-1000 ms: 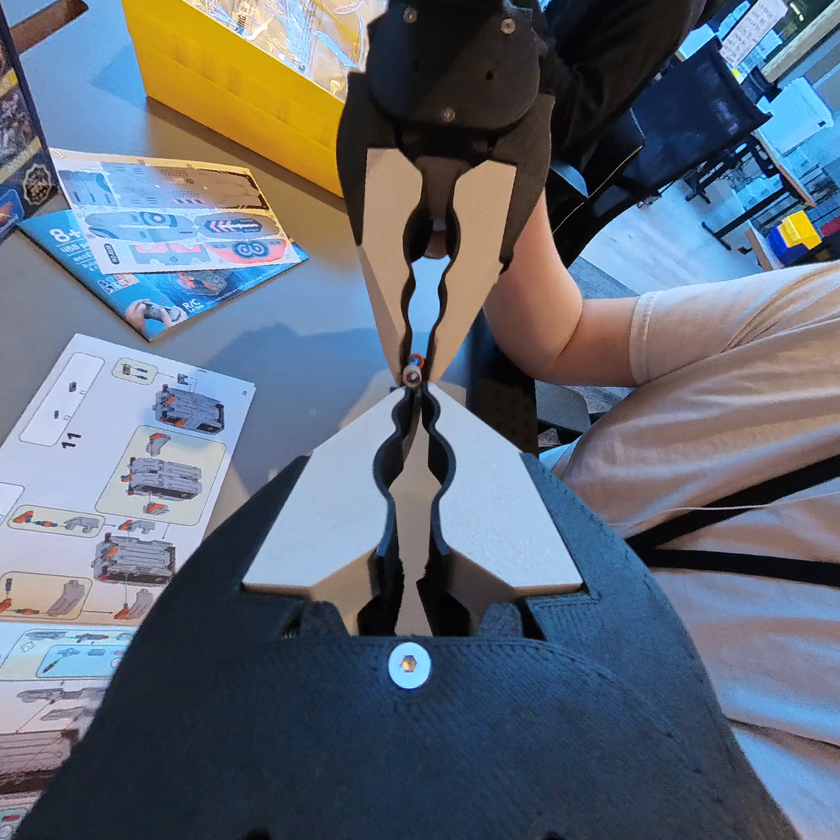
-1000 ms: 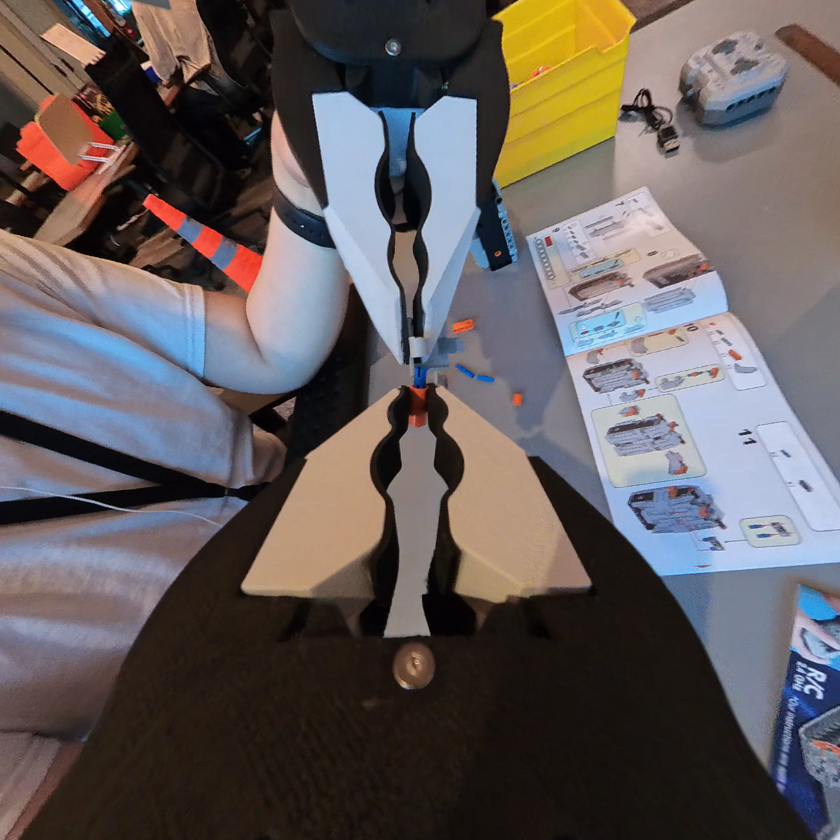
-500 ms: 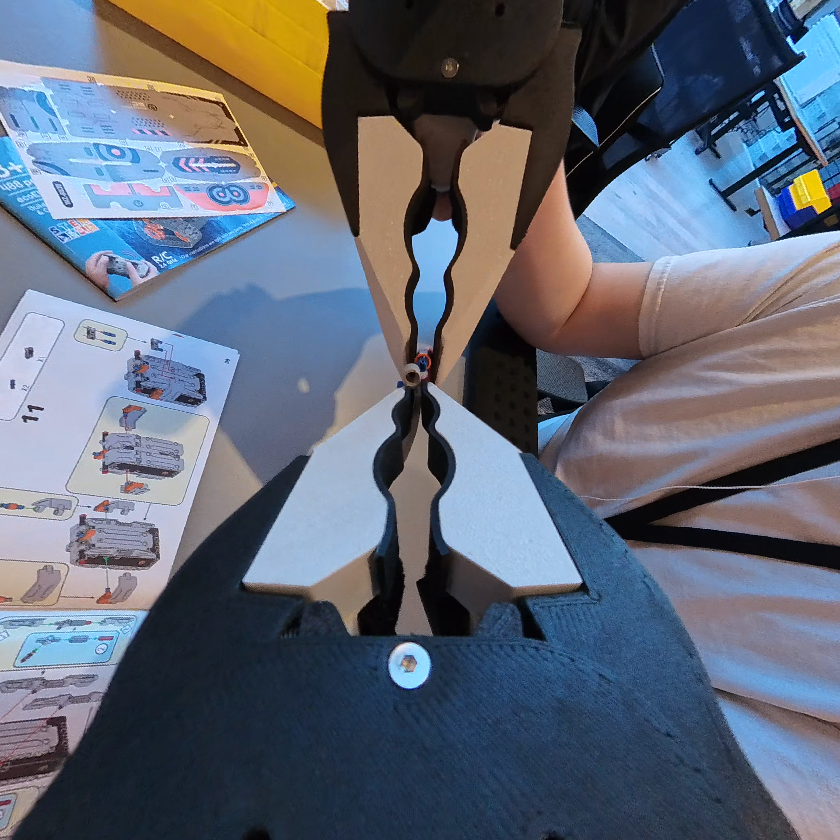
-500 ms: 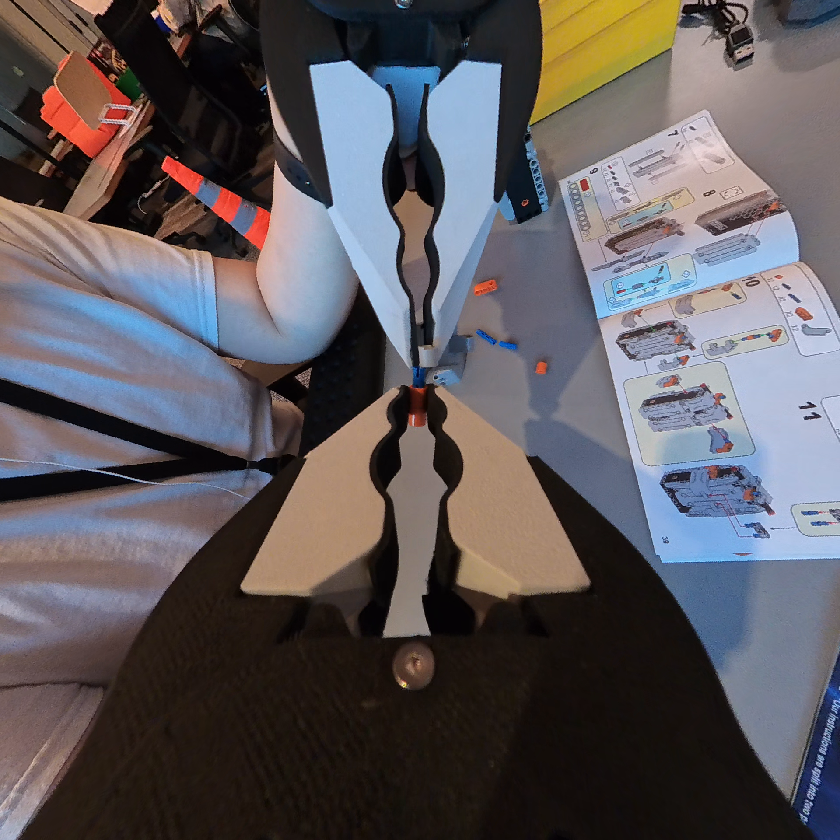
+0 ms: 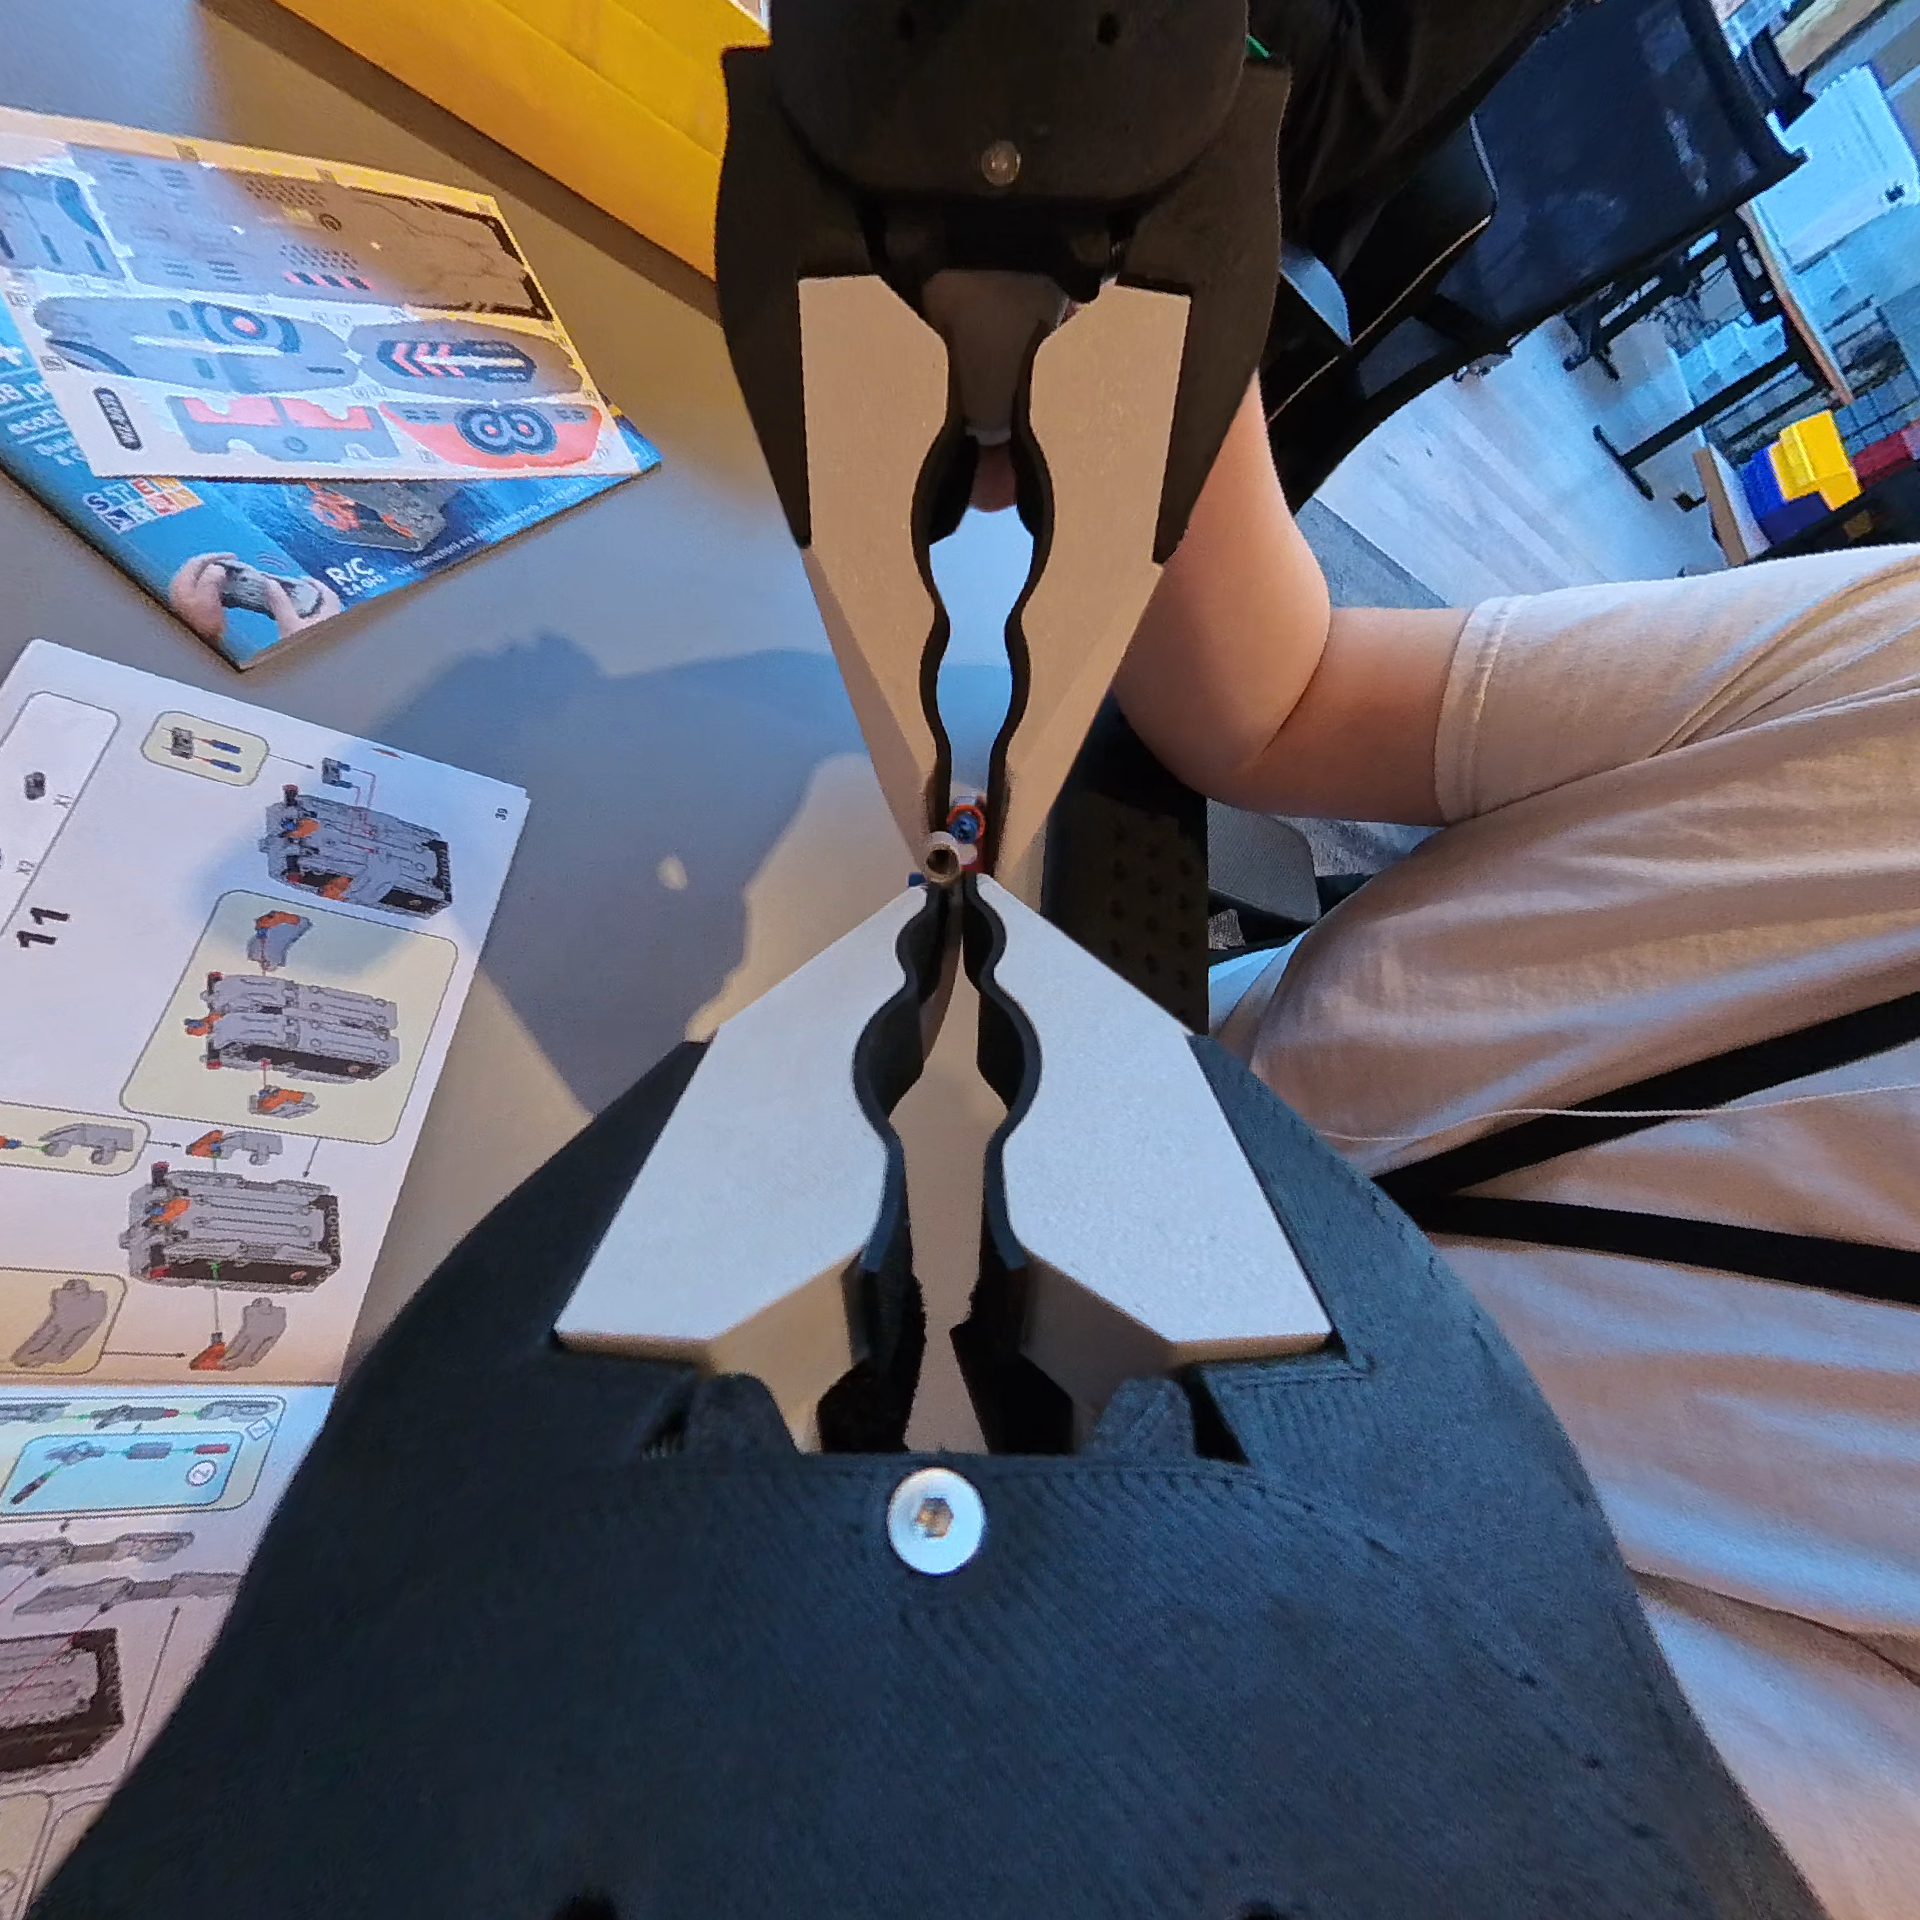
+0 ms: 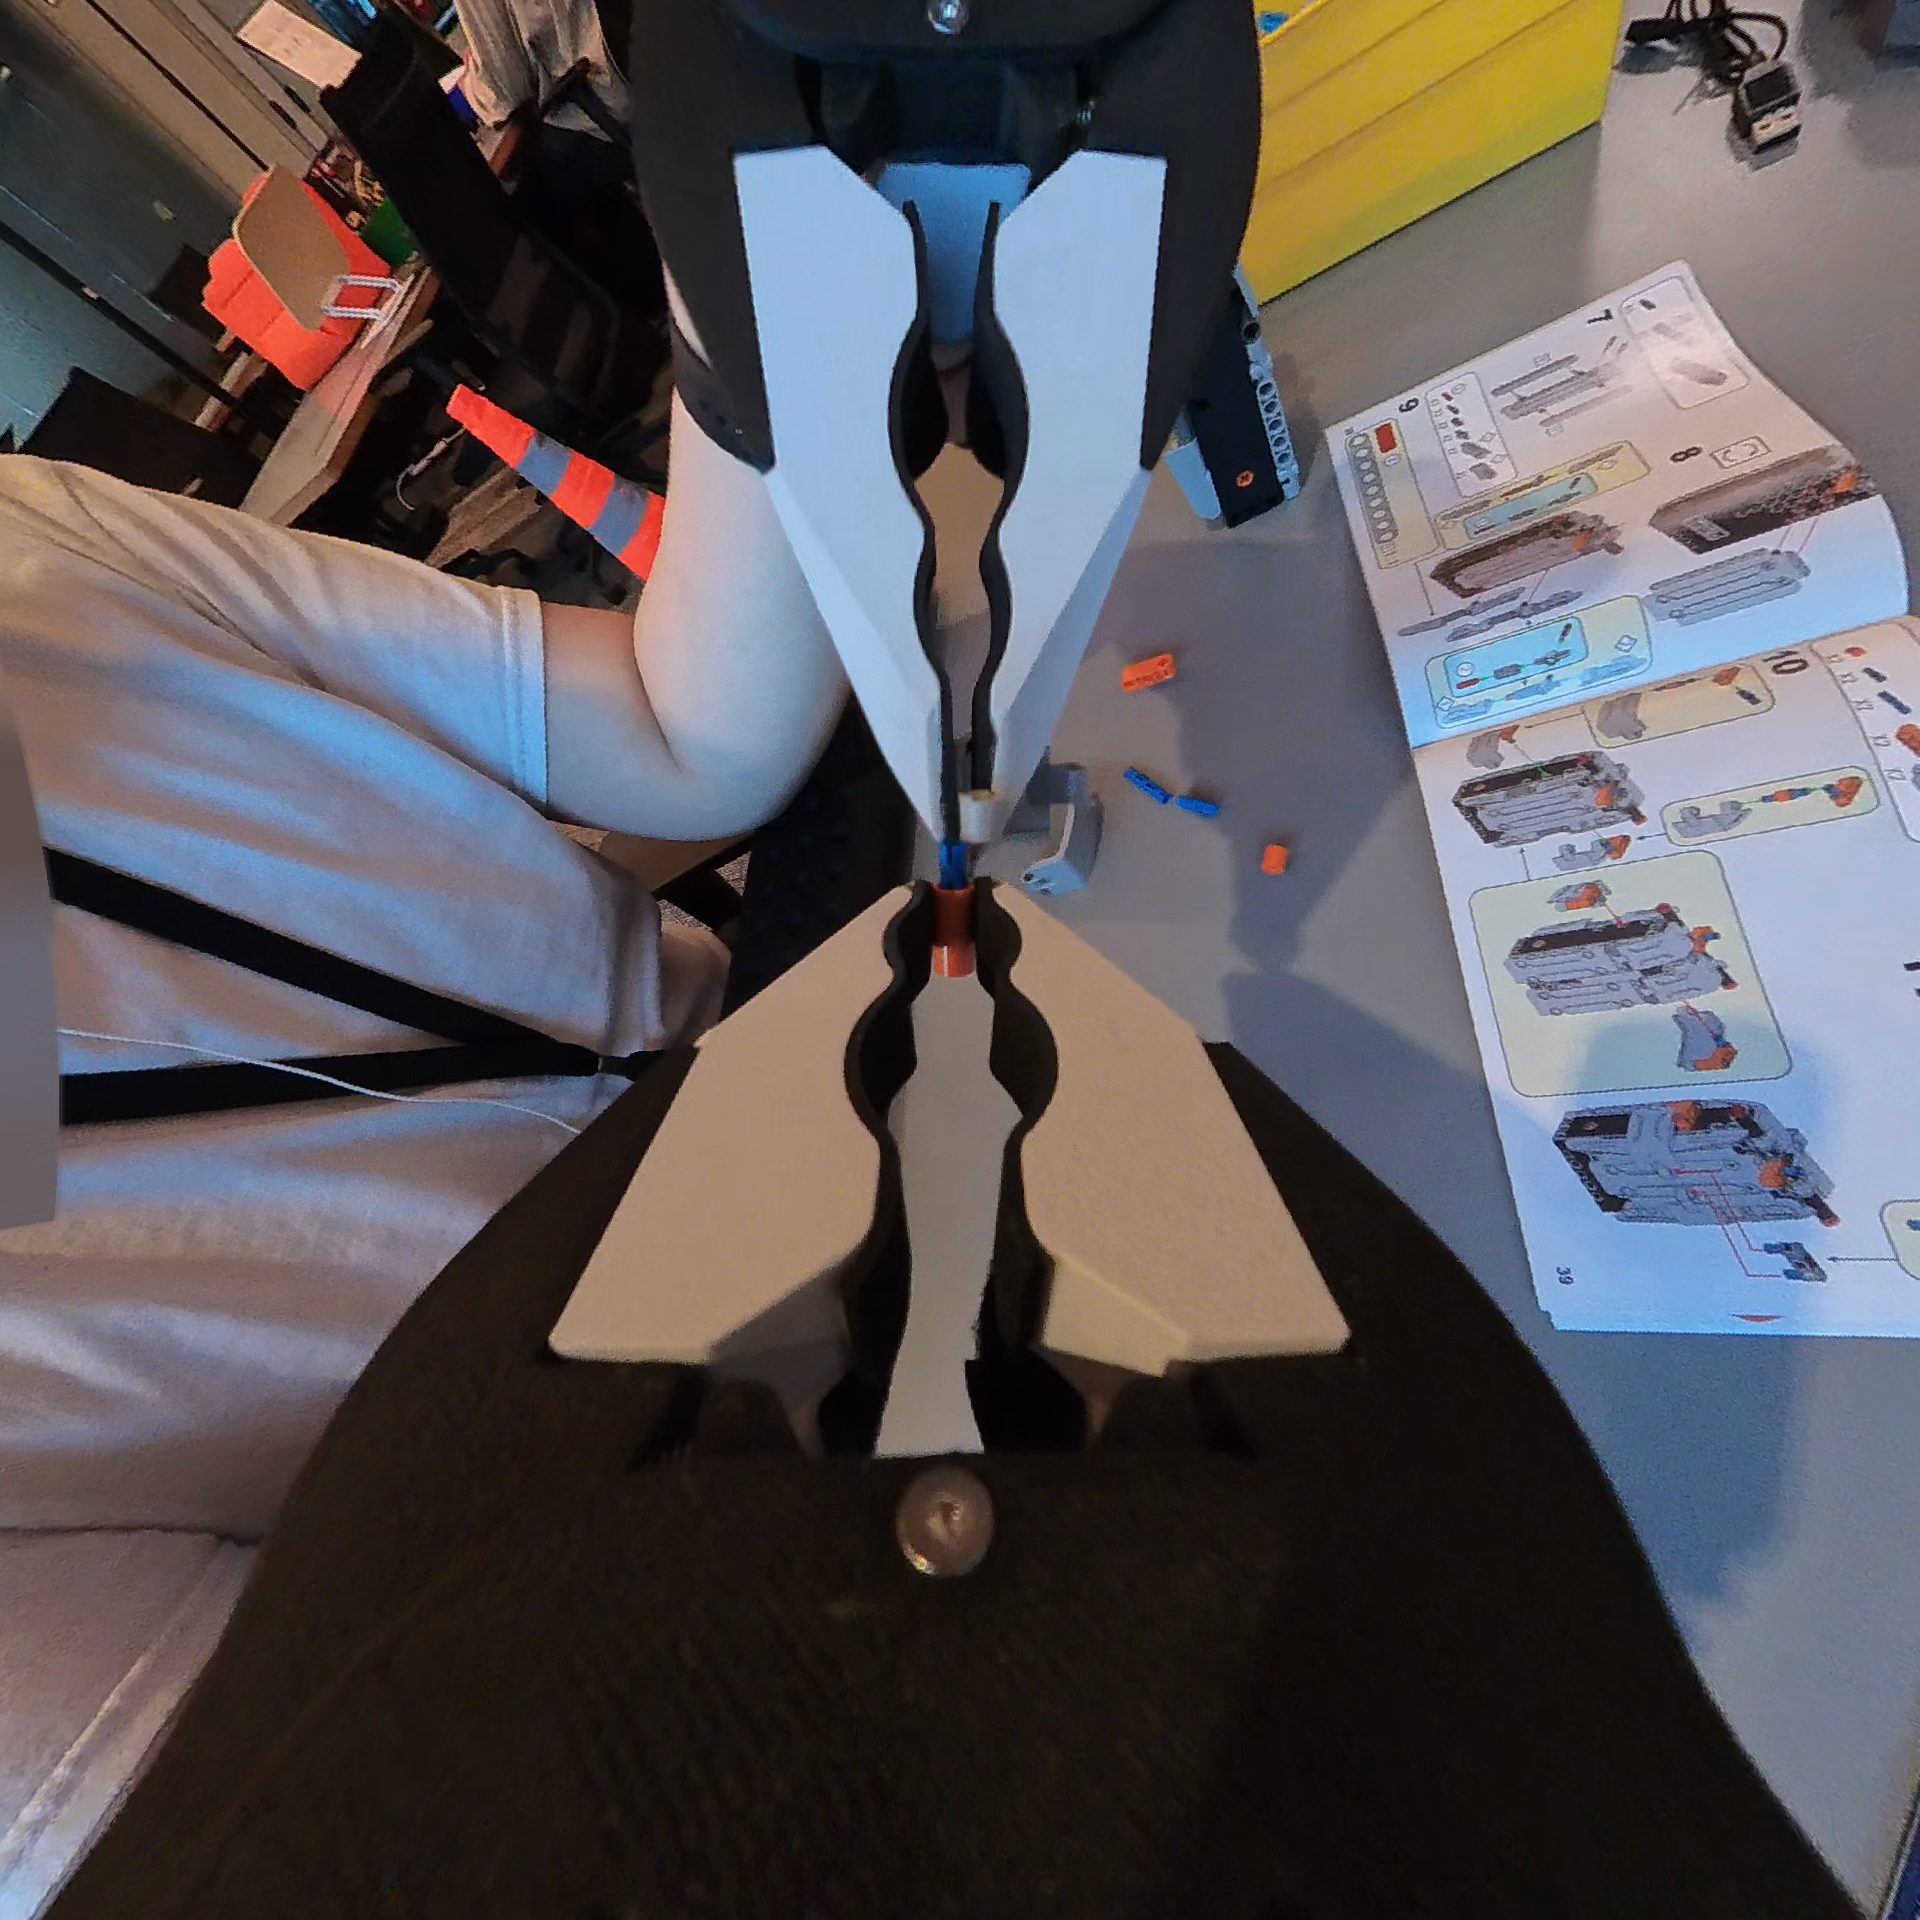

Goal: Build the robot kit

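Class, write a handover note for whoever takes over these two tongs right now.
Left tongs: shut on a beige bush.
Right tongs: shut on an orange sleeve; a blue pin sticks from its front end.
Both meet tip to tip over the table edge. The pin is beside the bush, not clearly inside it.
On the table: grey bracket, loose pins, orange beam, manual, yellow bin.

The two grippers meet tip to tip above the table's (image 6: 1299, 1039) near edge, before the seated person (image 6: 260, 727). An open instruction booklet (image 6: 1662, 883) lies beside them, loose small pieces (image 6: 1169, 790) between, a bin (image 6: 1403, 135) behind.
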